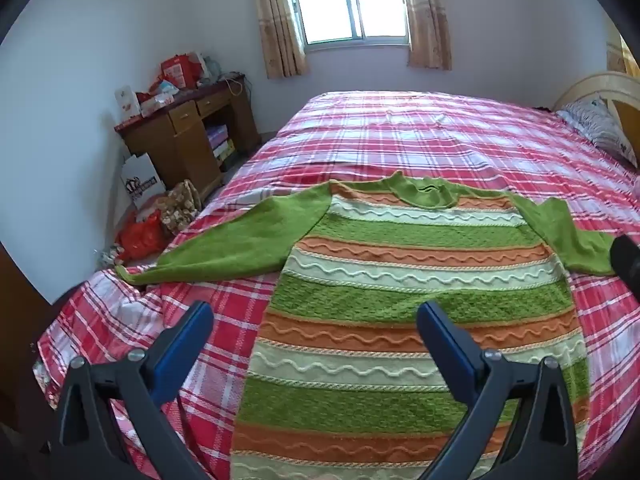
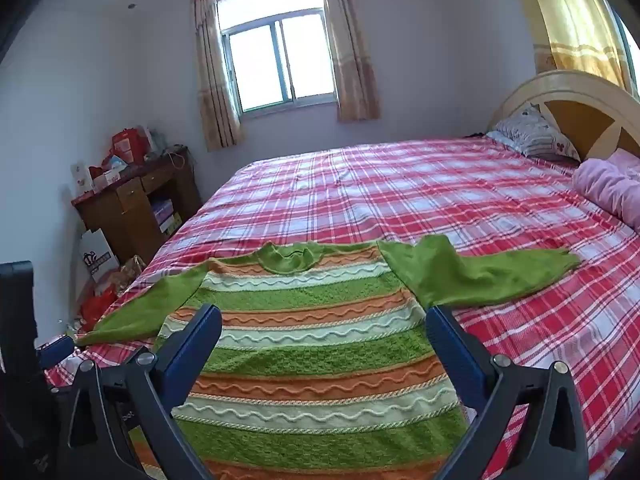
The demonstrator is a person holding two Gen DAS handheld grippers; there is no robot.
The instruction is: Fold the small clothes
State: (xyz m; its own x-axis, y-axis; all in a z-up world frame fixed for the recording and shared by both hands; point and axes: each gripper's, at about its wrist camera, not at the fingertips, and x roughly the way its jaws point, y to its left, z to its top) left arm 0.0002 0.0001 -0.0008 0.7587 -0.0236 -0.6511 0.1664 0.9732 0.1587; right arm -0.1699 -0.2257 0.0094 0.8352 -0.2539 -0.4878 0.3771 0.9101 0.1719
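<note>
Soft cloth under my hard plastic tools.
The sweater [image 1: 420, 280] is nubbly knit with raised wavy cords; the bed [image 1: 400, 136] wears thin woven plaid cloth. My left hand-held gripper [image 1: 316, 320] has matt dark plastic arms, smooth blue pads and shiny metal screws.

Both wrist views look forward and downward along their fingers, close over the striped sweater [image 1: 420, 280] on the bed [image 1: 440, 140] — the right view sits further right; both share the window [image 2: 280, 60].
</note>
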